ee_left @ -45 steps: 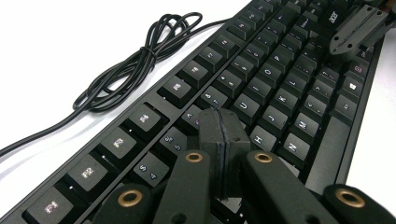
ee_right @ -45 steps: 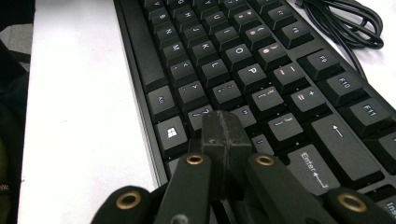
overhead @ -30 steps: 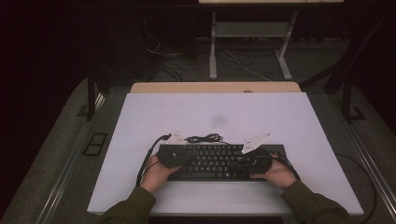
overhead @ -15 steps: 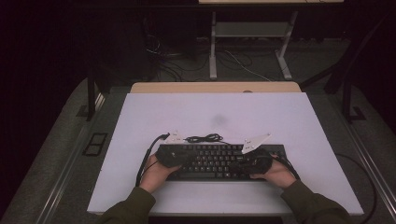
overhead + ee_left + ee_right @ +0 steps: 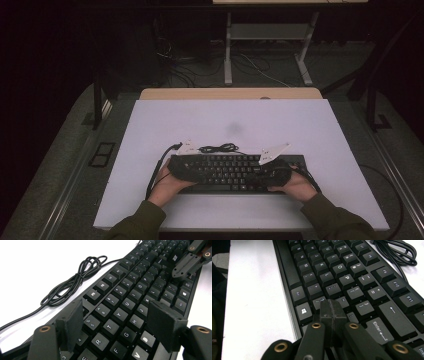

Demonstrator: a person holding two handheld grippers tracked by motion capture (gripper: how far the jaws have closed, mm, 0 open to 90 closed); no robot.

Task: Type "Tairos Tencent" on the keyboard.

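Keyboard (image 5: 130, 300) beneath parted left fingers (image 5: 70, 325), nothing gripped

A white bench (image 5: 280, 115) takes up the middle of the scene, with a faint grey smudge (image 5: 233, 128) on its surface toward the far side. A light wooden tabletop edge (image 5: 230, 93) runs along the bench's far side. Beyond it, in the dark, stands a pale metal frame with two legs (image 5: 228, 55), and loose cables (image 5: 260, 67) lie on the grey carpeted floor (image 5: 60, 150) around it. To the near left of the bench, a small dark floor socket plate (image 5: 102, 154) sits beside a metal rail (image 5: 75, 175).
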